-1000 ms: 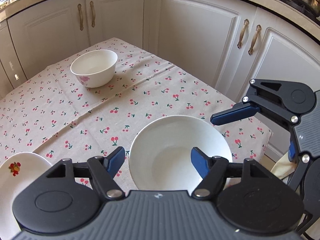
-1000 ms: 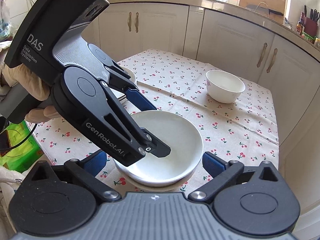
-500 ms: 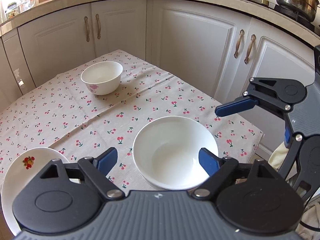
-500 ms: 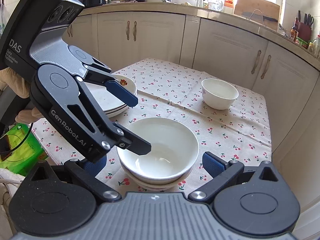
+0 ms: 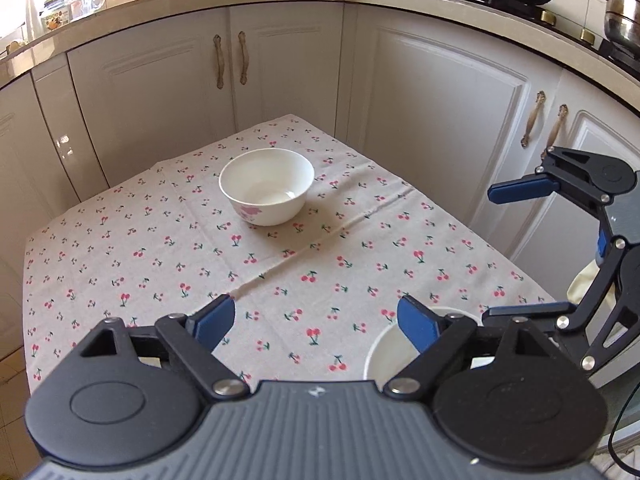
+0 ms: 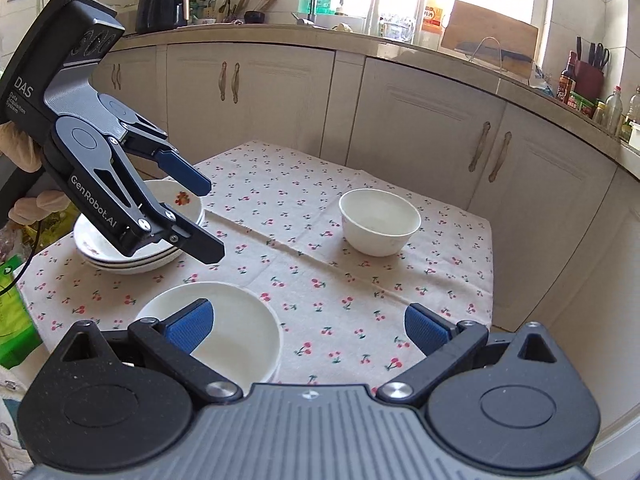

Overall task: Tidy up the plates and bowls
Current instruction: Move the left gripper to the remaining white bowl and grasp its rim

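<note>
A small white bowl with a pink flower [image 5: 266,186] [image 6: 378,222] stands alone toward the far side of the cherry-print tablecloth [image 5: 280,264]. A wide white bowl [image 6: 232,320] [image 5: 382,354] sits nested in another near the front edge. Stacked plates [image 6: 120,250], the top one with a fruit print, lie at the left. My left gripper [image 5: 316,320] [image 6: 208,222] hovers open and empty above the cloth, in front of the plates. My right gripper [image 6: 308,326] [image 5: 504,252] is open too, raised behind the wide bowl, nothing between its fingers.
White kitchen cabinets [image 5: 288,76] wrap closely around the table's far and right sides. A green bag [image 6: 16,320] sits off the table's left edge. A gloved hand [image 6: 22,148] holds the left gripper. The table's near right corner drops off beside the wide bowl.
The left gripper's jaws widened and let go of the wide bowl, which stays nested on the table. Both grippers drew back and upward, so the small bowl now sits mid-view.
</note>
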Action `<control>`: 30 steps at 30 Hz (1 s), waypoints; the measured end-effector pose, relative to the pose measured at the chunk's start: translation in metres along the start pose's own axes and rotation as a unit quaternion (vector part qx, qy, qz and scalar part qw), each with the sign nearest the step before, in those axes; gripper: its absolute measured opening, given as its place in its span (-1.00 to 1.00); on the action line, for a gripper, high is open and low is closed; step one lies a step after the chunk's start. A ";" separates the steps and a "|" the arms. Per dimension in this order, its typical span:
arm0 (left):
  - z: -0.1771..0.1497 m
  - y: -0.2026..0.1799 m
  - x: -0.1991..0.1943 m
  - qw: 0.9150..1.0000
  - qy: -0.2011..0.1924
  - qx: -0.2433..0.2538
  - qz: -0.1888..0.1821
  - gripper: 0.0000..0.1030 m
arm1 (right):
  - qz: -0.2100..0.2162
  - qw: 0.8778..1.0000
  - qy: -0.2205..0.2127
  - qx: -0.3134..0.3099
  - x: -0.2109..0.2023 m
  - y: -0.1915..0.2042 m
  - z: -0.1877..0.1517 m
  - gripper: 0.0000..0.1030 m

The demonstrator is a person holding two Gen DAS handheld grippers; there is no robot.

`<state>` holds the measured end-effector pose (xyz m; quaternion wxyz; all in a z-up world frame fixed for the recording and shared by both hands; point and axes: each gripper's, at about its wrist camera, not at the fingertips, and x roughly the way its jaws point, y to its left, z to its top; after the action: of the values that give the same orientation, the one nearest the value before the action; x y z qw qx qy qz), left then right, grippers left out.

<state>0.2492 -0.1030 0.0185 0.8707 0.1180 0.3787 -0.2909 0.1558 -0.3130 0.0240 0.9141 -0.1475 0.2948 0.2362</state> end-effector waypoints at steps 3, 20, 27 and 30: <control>0.018 0.011 0.017 1.000 0.004 0.001 0.005 0.71 | 0.001 1.000 -0.003 -0.004 0.019 -0.019 0.009 1.00; 0.086 0.062 0.134 0.999 0.032 -0.043 -0.002 0.55 | 0.031 0.999 0.015 -0.014 0.140 -0.081 0.033 1.00; 0.092 0.075 0.170 0.997 0.047 -0.058 -0.001 0.41 | 0.043 0.999 0.021 -0.022 0.173 -0.090 0.037 1.00; 0.088 0.079 0.181 0.997 0.052 -0.058 -0.001 0.38 | 0.048 0.998 0.025 -0.025 0.185 -0.092 0.036 1.00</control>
<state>0.4465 -0.1529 -0.0542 0.8551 0.0819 0.4395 -0.2625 0.3526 -0.3122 -0.0482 0.8900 -0.1623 0.3183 0.2833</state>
